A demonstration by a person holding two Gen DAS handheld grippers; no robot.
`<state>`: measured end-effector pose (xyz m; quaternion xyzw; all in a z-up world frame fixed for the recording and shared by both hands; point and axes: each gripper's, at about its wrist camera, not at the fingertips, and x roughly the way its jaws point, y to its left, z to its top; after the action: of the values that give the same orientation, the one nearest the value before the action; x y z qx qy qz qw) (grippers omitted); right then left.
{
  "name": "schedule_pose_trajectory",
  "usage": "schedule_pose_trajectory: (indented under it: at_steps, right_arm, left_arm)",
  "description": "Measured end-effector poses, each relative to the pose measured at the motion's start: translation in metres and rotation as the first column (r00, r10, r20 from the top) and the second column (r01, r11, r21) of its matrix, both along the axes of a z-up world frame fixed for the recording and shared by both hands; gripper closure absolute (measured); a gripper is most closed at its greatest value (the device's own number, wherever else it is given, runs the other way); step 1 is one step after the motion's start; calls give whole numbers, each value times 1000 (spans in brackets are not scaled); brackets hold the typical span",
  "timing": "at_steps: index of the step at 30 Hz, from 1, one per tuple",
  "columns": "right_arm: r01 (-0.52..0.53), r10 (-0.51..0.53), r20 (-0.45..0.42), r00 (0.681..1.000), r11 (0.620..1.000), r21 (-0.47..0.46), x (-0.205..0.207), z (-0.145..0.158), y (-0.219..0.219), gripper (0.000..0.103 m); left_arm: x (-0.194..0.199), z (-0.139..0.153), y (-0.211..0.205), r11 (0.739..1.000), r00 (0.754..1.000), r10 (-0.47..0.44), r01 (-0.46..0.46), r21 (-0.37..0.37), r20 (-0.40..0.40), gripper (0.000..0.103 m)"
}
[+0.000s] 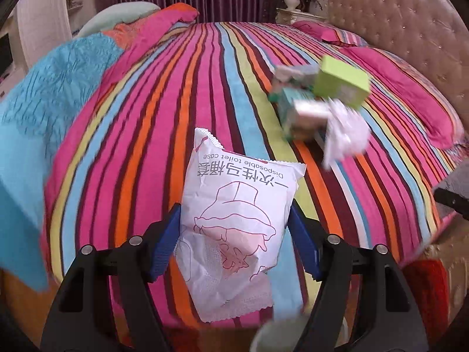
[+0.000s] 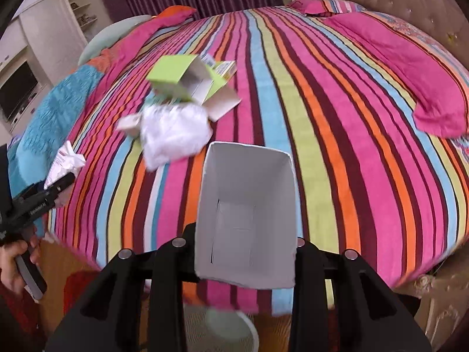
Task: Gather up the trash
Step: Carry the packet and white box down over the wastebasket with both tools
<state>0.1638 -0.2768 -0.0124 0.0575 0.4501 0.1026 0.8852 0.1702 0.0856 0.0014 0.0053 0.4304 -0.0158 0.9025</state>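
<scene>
My left gripper (image 1: pixel 234 228) is shut on a white "Disposable toilet case" packet (image 1: pixel 234 205), held above the near edge of the striped bed (image 1: pixel 164 94). My right gripper (image 2: pixel 244 234) is shut on an open white cardboard box (image 2: pixel 246 205), its mouth facing the bed. A pile of trash lies on the bed: a green box (image 1: pixel 341 83), a teal carton (image 1: pixel 293 108) and crumpled white tissue (image 1: pixel 346 132). In the right wrist view the green box (image 2: pixel 176 73) lies open beside the tissue (image 2: pixel 173 135). The left gripper and its packet (image 2: pixel 66 161) show at that view's left edge.
A white mesh wastebasket (image 2: pixel 217 334) stands on the floor below the right gripper; its rim (image 1: pixel 278 331) shows under the left one. Pink pillows (image 2: pixel 410 67) and a tufted headboard (image 1: pixel 410 20) are on the right. A blue quilt (image 1: pixel 52 88) lies left.
</scene>
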Motion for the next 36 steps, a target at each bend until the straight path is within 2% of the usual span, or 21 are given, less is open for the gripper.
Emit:
schedule_pose_trajectory:
  at_steps: [5,9,12,13,17,21,23,24,25,26,28,29,30,32,36]
  right_arm:
    - [-31,32,-20,999,999,17,-35,-4,7,73]
    - [-63,65,-56,996,998,26,-66,-16,18,73]
    - [-82,90,-114,989,994,67,-84,-31,25,73]
    - [-86,97,-142,985,993,82,-88,-37,28,73]
    - [-96,119,-250,961,990,106,-101,-70,39,73]
    - [-68,118,-370,922,987,144,-104,-108,44,73]
    - [-55,121,-435,892,985,161,-104,-122,44,73]
    - [-47,120,-462,879,985,166,-104,-130,44,73]
    - [-33,113,-499,859,986,166,-101,-142,44,73]
    - [-29,112,-526,843,986,165,-101,-147,43,73]
    - [-21,103,-574,812,989,149,-96,-163,45,73]
    - [-20,107,-604,790,988,150,-94,-172,47,73]
    - [-15,113,-633,766,987,158,-91,-180,49,73]
    - [-15,121,-676,727,987,161,-85,-193,54,73]
    - [-28,108,-725,680,992,121,-79,-221,67,73]
  left_arm:
    - [-60,-13,-7,999,1000,-6,5,-40,-25,34]
    - [-100,-27,-24,996,996,-55,49,-77,-76,34]
    - [-120,-41,-38,991,988,-85,70,-116,-127,34]
    - [-126,-51,-44,986,982,-102,79,-150,-159,34]
    - [-138,-80,-64,974,956,-151,100,-205,-250,34]
    - [-140,-120,-84,972,904,-196,126,-201,-381,34]
    - [-139,-142,-91,971,864,-212,133,-200,-457,34]
    - [-138,-155,-93,971,836,-215,128,-201,-506,34]
    - [-138,-161,-94,972,822,-214,123,-203,-528,34]
    - [-136,-175,-94,972,793,-212,110,-208,-572,34]
    - [-135,-192,-93,974,751,-202,88,-208,-629,34]
    - [-133,-205,-91,976,717,-195,71,-208,-669,34]
    - [-133,-214,-92,978,694,-184,57,-202,-696,34]
    - [-131,-227,-93,981,662,-169,44,-187,-730,34]
    - [-121,-255,-94,987,607,-140,19,-161,-782,33]
